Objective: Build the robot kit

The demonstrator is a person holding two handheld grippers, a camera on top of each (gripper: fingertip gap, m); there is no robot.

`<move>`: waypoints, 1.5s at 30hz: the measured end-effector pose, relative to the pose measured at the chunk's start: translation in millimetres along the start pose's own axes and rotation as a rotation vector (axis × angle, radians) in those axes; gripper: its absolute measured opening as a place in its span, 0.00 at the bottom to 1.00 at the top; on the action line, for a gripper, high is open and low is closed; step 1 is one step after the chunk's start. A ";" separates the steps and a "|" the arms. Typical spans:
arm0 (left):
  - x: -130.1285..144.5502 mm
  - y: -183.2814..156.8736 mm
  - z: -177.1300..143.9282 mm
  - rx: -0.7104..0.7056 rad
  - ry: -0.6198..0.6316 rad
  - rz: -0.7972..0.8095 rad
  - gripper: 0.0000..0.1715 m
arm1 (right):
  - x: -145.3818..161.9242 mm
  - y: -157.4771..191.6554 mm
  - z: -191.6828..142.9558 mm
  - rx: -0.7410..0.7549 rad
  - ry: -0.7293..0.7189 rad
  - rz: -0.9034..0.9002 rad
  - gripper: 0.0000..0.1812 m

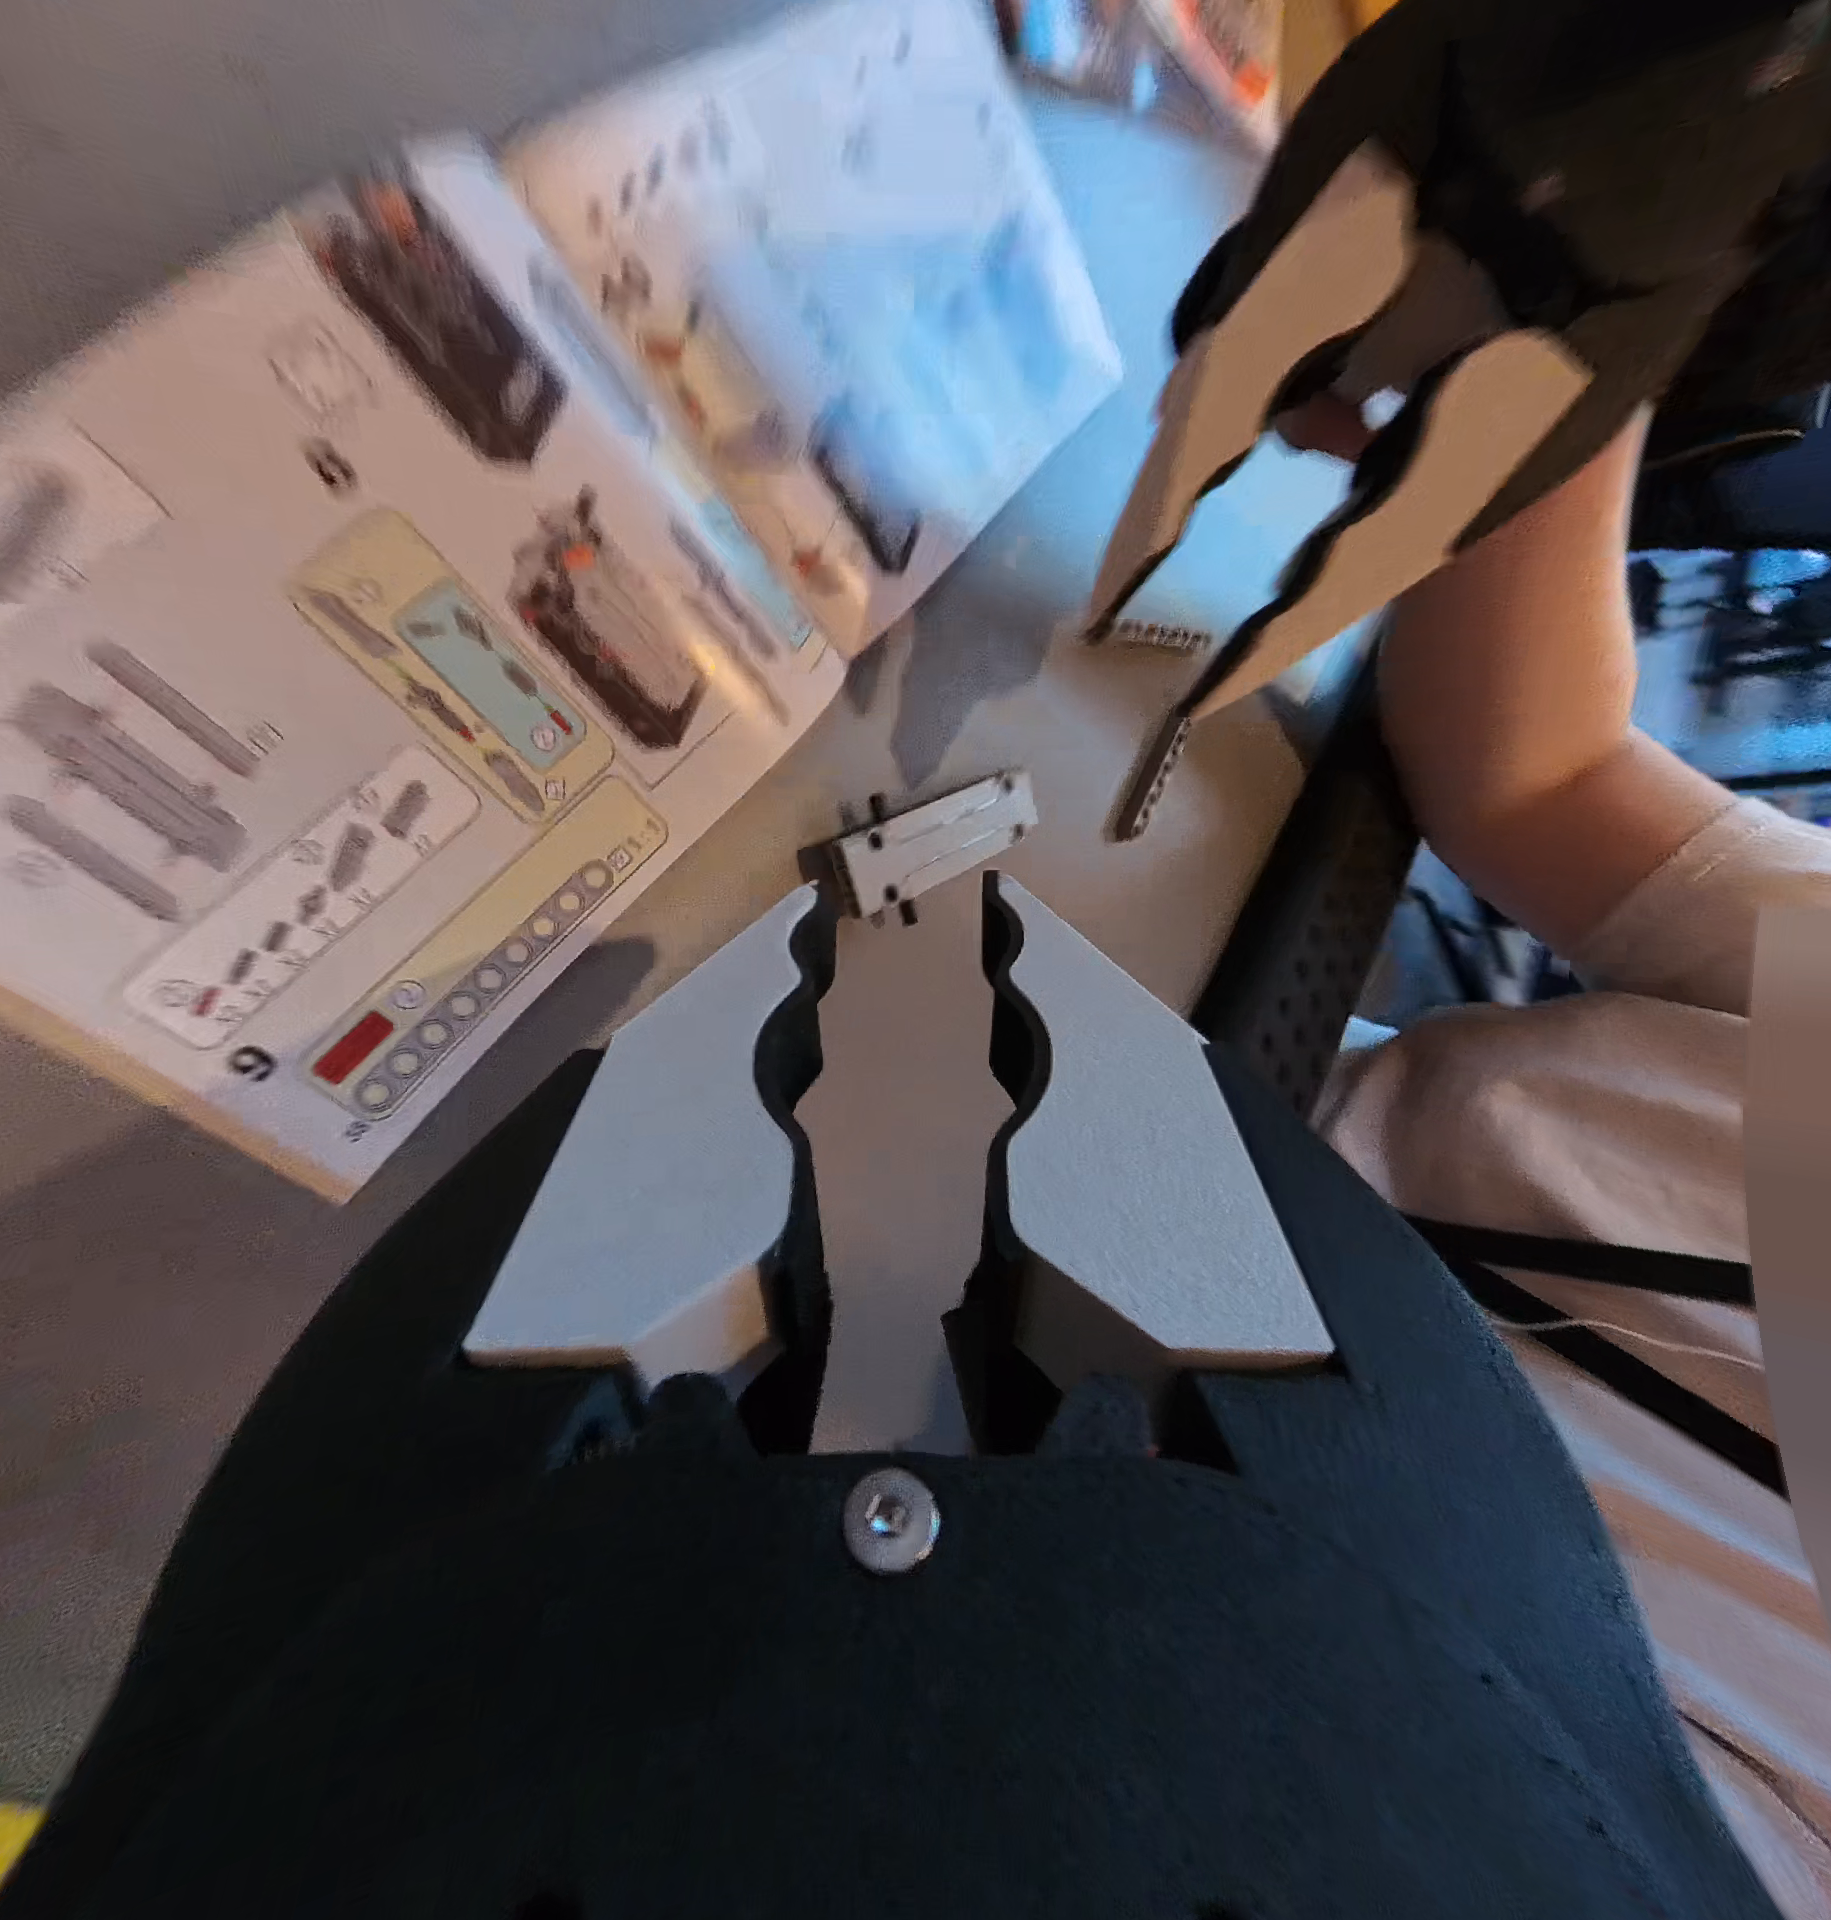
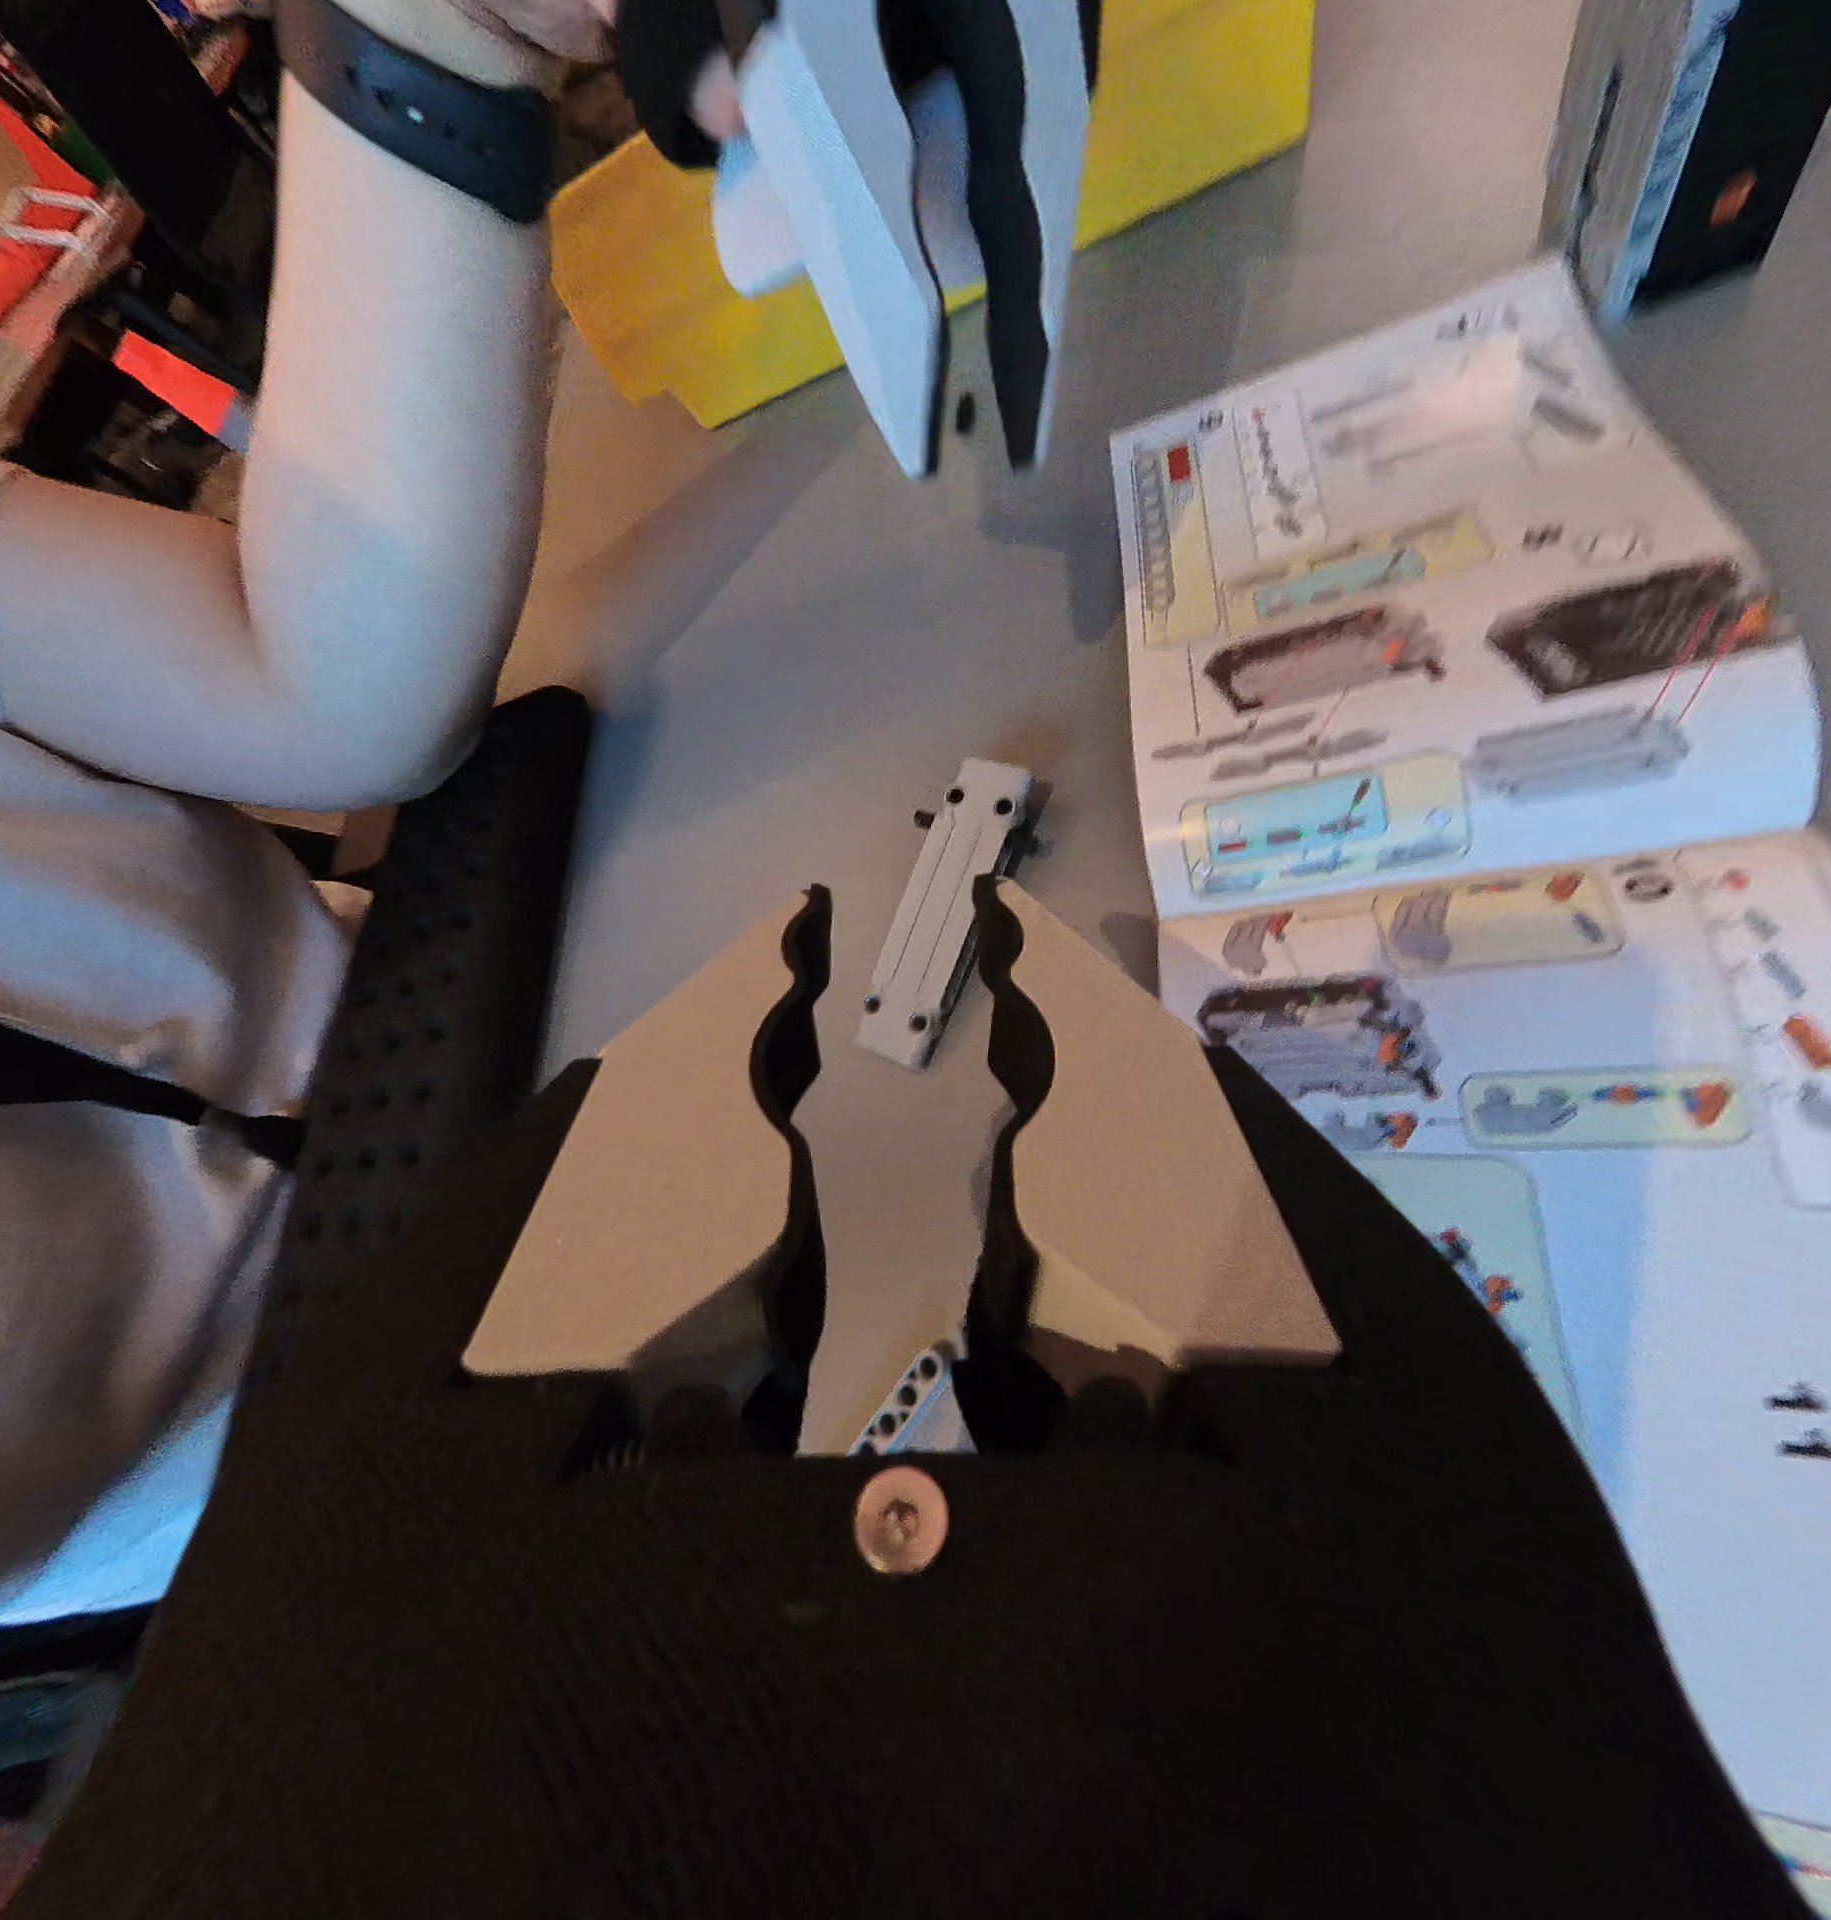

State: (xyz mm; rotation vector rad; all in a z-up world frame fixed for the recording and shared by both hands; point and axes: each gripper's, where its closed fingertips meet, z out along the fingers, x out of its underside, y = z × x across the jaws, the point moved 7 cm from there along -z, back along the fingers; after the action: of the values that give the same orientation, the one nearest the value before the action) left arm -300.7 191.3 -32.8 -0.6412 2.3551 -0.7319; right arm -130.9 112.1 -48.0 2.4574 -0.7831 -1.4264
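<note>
Grey brick assembly (image 2: 947, 914) lies flat on the desk (image 2: 786, 644) just left of the open instruction booklet (image 2: 1462, 727), gripped by nothing; the right tool (image 2: 900, 894) hovers over its near end with jaws parted narrowly and empty, and the left tool (image 1: 900, 894) points at it from the far side, also parted and empty. Two thin holed beams (image 1: 1150, 774) lie loose nearby, apparently unattached, so the build looks barely begun.

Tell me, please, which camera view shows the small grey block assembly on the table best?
The right wrist view: the grey block assembly lies lengthwise and fairly sharp just ahead of the right gripper. The left wrist view shows it smaller, foreshortened and slightly blurred.
</note>
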 end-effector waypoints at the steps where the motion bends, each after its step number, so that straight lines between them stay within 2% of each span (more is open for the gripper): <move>1: -2.7 -13.7 -14.8 -0.023 -0.063 0.056 0.14 | -3.4 2.0 0.7 0.018 -0.015 -0.040 0.15; 3: -5.1 -42.0 -42.9 -0.075 -0.186 0.174 0.14 | -9.6 6.4 2.9 0.041 -0.045 -0.103 0.15; 6: -0.4 -72.7 -79.4 -0.258 -0.336 0.303 0.13 | -18.1 12.1 6.3 0.091 -0.104 -0.205 0.15; 8: 7.6 -88.2 -97.7 -0.372 -0.403 0.348 0.12 | -23.1 11.4 7.9 0.176 -0.148 -0.267 0.08; 9: 11.6 -95.6 -105.9 -0.407 -0.440 0.363 0.12 | -24.7 10.8 9.7 0.235 -0.166 -0.310 0.07; 13: 25.0 -116.4 -141.7 -0.500 -0.637 0.358 0.15 | -28.8 27.4 33.2 0.318 -0.177 -0.496 0.07; 15: 31.4 -119.2 -160.8 -0.564 -0.760 0.327 0.16 | -33.1 39.0 57.3 0.327 -0.160 -0.563 0.07; 17: 36.1 -117.8 -170.5 -0.593 -0.861 0.267 0.19 | -36.1 49.8 90.7 0.328 -0.068 -0.639 0.08; 21: 34.7 -113.2 -170.7 -0.623 -0.855 0.241 0.19 | -45.0 57.8 153.2 0.247 0.130 -0.748 0.08; 27: 37.7 -108.1 -176.2 -0.563 -0.890 0.209 0.19 | -70.4 18.1 200.9 0.171 0.269 -0.719 0.09; 31: 43.1 -110.5 -181.9 -0.533 -0.926 0.222 0.18 | -85.3 14.8 218.4 0.122 0.295 -0.731 0.08; 37: 46.4 -109.7 -184.7 -0.511 -0.940 0.221 0.18 | -85.6 5.6 233.0 0.078 0.361 -0.672 0.07; 42: 45.0 -108.9 -183.6 -0.495 -0.936 0.221 0.18 | -81.5 9.9 235.1 0.029 0.369 -0.654 0.02; 45: 46.4 -109.2 -184.0 -0.491 -0.935 0.223 0.18 | -79.3 18.3 217.4 0.074 0.320 -0.709 0.02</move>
State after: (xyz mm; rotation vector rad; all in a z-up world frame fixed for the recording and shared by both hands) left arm -424.3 147.5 142.6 -0.6980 1.6520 0.2512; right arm -353.6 159.3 -93.6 3.0742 0.1314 -1.1146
